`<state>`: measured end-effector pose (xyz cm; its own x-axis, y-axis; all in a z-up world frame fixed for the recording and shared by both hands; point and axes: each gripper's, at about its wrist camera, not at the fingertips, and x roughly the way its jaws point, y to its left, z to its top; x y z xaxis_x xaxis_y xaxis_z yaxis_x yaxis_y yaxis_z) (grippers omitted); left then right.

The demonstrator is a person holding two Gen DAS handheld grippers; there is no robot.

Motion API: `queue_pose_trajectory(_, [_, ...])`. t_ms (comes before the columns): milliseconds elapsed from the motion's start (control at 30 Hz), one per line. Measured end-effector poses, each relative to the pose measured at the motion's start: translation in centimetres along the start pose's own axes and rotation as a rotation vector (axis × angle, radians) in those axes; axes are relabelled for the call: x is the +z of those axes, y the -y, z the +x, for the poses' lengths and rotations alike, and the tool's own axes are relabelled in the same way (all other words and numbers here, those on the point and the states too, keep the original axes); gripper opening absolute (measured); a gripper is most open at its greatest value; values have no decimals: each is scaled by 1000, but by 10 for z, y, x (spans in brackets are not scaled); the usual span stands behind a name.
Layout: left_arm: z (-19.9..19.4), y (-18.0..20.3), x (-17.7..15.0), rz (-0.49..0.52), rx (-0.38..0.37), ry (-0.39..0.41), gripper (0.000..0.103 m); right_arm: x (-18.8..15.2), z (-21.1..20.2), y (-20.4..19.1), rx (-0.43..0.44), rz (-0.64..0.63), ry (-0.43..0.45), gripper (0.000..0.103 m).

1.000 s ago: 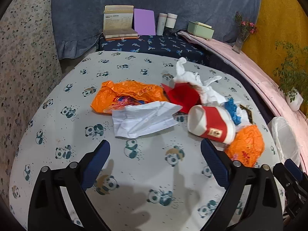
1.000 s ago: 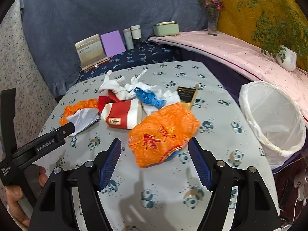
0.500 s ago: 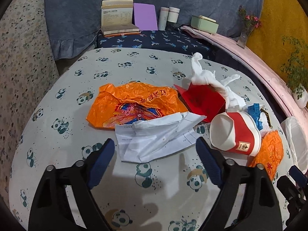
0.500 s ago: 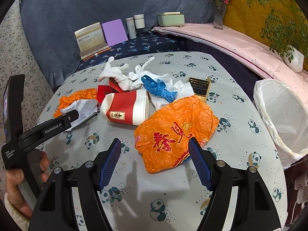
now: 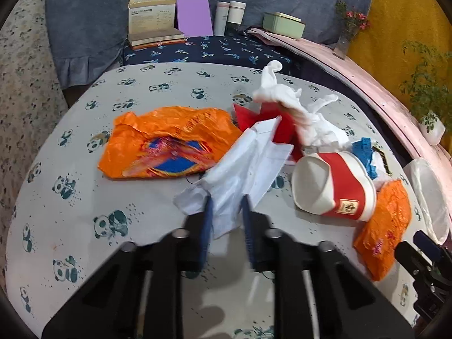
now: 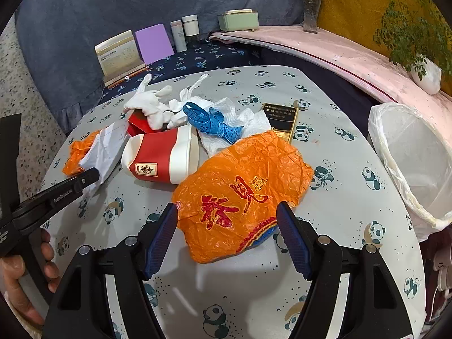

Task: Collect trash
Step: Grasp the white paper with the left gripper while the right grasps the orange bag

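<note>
Left wrist view: the panda-print table carries the whole litter heap, and every position below is given relative to the red-and-white paper cup lying on its side near the table's right part. To the cup's far left lies a flat orange bag; just beside the cup on the left is the crumpled white paper; beyond it, red card and white gloves.

Change noted: the left gripper has just been closing, and its jaws now pinch the near corner of the white paper, which bunches up between the blue pads. A second ago those jaws stood wide and short of the paper. In my judgement the first item is secured and ready to be lifted.

Right wrist view: the lined bin stands well to the cup's right, off the table edge. The second orange bag lies just in front of the cup. The right gripper has its jaws spread wide, straddling the bag's near edge without pressing it; the bag sat further off earlier. A blue tape measure rests behind the cup.
</note>
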<state>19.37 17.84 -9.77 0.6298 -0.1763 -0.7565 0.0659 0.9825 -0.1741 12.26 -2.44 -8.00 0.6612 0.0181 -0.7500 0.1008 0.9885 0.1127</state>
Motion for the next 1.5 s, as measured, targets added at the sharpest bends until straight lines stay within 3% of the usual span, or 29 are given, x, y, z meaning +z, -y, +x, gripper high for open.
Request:
queue_pose_trajectory(500, [-38, 4, -24, -15, -123, -23, 4, -5, -11, 22, -3, 55, 10, 69])
queue_pose_trajectory(533, [-40, 4, -25, -14, -116, -20, 13, -5, -10, 23, -3, 56, 9, 69])
queue_pose_trajectory(600, [-43, 3, -26, -9, -86, 0, 56, -5, -9, 24, -1, 59, 6, 69])
queue_pose_trajectory(667, [-47, 2, -27, -13, -51, 31, 75, -6, -8, 25, -1, 60, 4, 69])
queue_pose_trajectory(833, [-37, 4, -12, 22, -32, 47, 88, -5, -4, 29, -5, 71, -1, 69])
queue_pose_trajectory(967, [-15, 14, -4, 79, 10, 27, 88, -3, 2, 35, -7, 86, -9, 74])
queue_pose_trajectory(1033, [-8, 15, -4, 81, -1, 3, 79, -3, 6, 38, -4, 96, -12, 76])
queue_pose_trajectory(1100, [0, 18, -5, 87, -36, -39, 54, -2, 11, 41, -8, 99, -20, 77])
queue_pose_trajectory(1133, [2, 19, -7, 88, -43, -53, 50, -2, 13, 41, -8, 101, -25, 77])
queue_pose_trajectory(1200, [5, 20, -11, 86, -66, -73, 31, -2, 19, 43, -2, 108, -37, 77])
queue_pose_trajectory(1500, [-13, 29, -26, 66, -87, -58, 27, -4, 33, 46, 47, 142, -52, 73])
